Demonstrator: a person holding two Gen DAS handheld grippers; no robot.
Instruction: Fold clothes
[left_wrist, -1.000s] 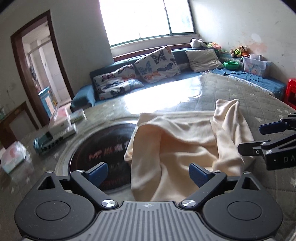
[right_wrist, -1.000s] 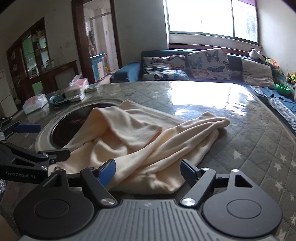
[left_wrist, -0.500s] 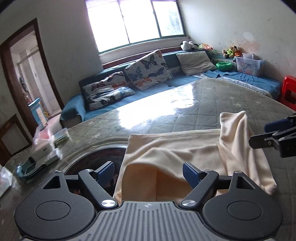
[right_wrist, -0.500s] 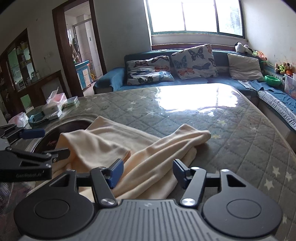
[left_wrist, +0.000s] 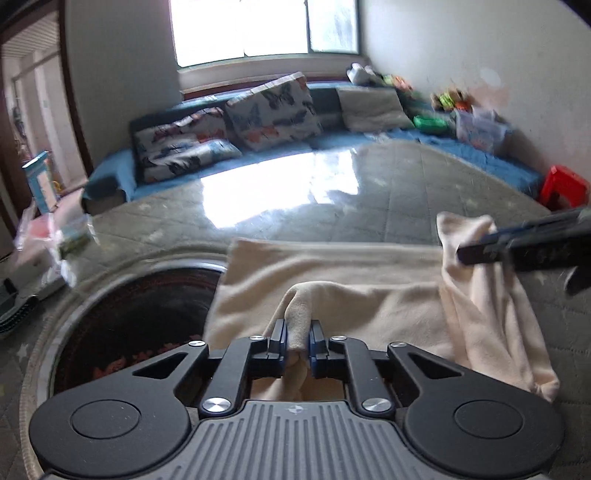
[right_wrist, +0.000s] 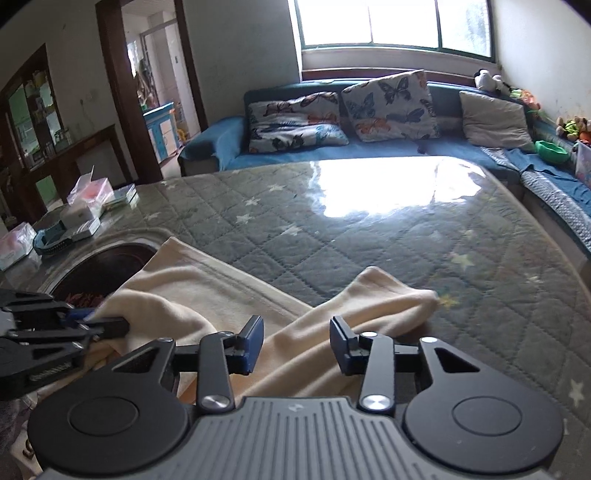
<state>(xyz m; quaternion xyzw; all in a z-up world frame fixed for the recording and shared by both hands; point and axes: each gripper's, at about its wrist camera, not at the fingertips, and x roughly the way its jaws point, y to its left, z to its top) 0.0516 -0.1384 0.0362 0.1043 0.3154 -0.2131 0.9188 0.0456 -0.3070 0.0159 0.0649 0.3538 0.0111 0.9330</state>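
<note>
The left hand-held gripper (left_wrist: 297, 341) pinches a ridge of the cream garment (left_wrist: 351, 291) lying on the quilted counter (right_wrist: 369, 236), while the right hand-held gripper (right_wrist: 296, 341), closing, apparently not yet clamped, may miss the sleeve, skewing the fold.

The left gripper (left_wrist: 297, 338) points forward and downward, its jaws closing, and its blue-padded fingers (left_wrist: 277, 341) pinch a raised ridge of the cream garment (left_wrist: 332, 291). The right gripper (right_wrist: 296, 341) is tilted down at a like angle, its jaws closing too but still apart, with the cloth lying between them, pads not pressing it
</note>
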